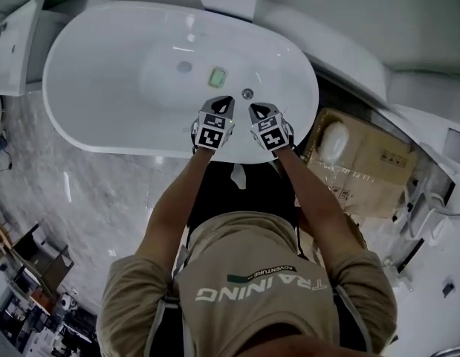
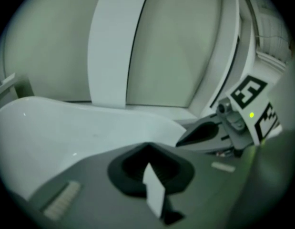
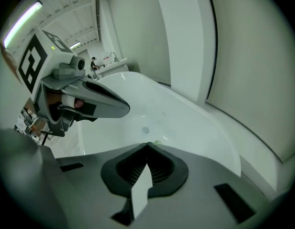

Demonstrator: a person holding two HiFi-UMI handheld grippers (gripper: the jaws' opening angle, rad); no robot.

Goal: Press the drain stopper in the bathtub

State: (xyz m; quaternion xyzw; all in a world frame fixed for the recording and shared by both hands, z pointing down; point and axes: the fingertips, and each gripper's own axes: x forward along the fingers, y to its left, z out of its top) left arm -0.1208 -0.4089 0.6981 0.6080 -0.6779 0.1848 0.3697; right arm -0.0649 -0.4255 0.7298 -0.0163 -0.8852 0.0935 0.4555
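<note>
A white oval bathtub lies below me. On its floor I see the round grey drain stopper, which also shows as a small grey disc in the right gripper view. My left gripper and right gripper hover side by side over the tub's near wall, both shut and holding nothing. Each stands well short of the stopper. The left gripper view shows its own shut jaws over the tub rim, with the right gripper beside them. The right gripper view shows its own shut jaws.
A small green square object rests on the tub floor beside the stopper. A metal knob sits on the tub's near wall. A cardboard box stands to the right, and marble floor to the left. A white panel rises behind the tub.
</note>
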